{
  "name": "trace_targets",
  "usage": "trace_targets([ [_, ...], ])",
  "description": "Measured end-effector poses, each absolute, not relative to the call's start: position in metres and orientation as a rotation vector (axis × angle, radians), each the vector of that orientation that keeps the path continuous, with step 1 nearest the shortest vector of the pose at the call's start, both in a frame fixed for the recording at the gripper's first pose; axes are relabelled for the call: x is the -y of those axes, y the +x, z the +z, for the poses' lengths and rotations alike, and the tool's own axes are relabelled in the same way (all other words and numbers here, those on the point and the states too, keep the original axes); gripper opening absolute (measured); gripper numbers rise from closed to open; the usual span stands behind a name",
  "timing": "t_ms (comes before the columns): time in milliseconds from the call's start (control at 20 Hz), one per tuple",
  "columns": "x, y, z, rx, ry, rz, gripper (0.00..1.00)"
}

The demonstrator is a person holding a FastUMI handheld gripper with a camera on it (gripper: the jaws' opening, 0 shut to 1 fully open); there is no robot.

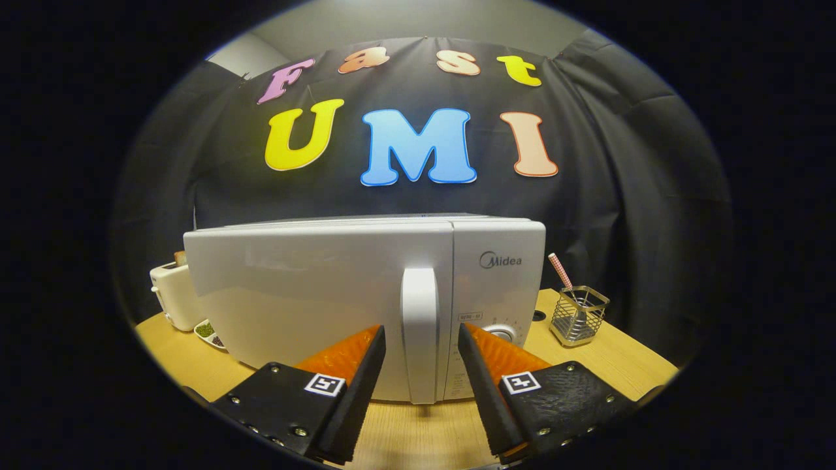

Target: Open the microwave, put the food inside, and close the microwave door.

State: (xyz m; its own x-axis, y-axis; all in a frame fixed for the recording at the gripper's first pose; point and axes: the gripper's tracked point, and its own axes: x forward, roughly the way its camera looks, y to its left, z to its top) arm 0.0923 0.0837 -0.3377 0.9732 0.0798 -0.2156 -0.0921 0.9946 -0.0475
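Note:
A white microwave point(313, 287) stands on the wooden table point(607, 359) with its door shut. Its upright white door handle point(420, 313) sits right of the door, beside the control panel with a round dial point(503, 331). My gripper point(421, 336) is open, and the handle lies in line between the two fingertips, one finger on each side of it. A gap shows between each finger and the handle, so neither touches it. How far ahead the handle stands I cannot tell exactly.
A white toaster point(171, 294) with bread in it stands left of the microwave, with a small dish point(210, 333) of food beside it. A wire mesh holder point(578, 315) with a checked straw stands to the right.

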Motion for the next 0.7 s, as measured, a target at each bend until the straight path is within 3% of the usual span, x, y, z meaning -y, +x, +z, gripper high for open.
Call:
trace_targets([
  [150, -0.0847, 0.0985, -0.3444, -0.192, -0.013, 0.061, 0.42],
  [200, -0.0855, 0.0984, -0.3430, -0.181, -0.020, 0.050, 0.35],
  [300, -0.0837, 0.0980, -0.3471, -0.171, -0.050, 0.038, 0.33],
  [400, -0.0822, 0.0981, -0.3460, -0.186, -0.036, 0.025, 0.14],
  [500, -0.0828, 0.0974, -0.3464, -0.212, -0.040, 0.005, 0.08],
  [700, -0.0829, 0.0942, -0.3460, -0.237, -0.051, -0.003, 0.08],
])
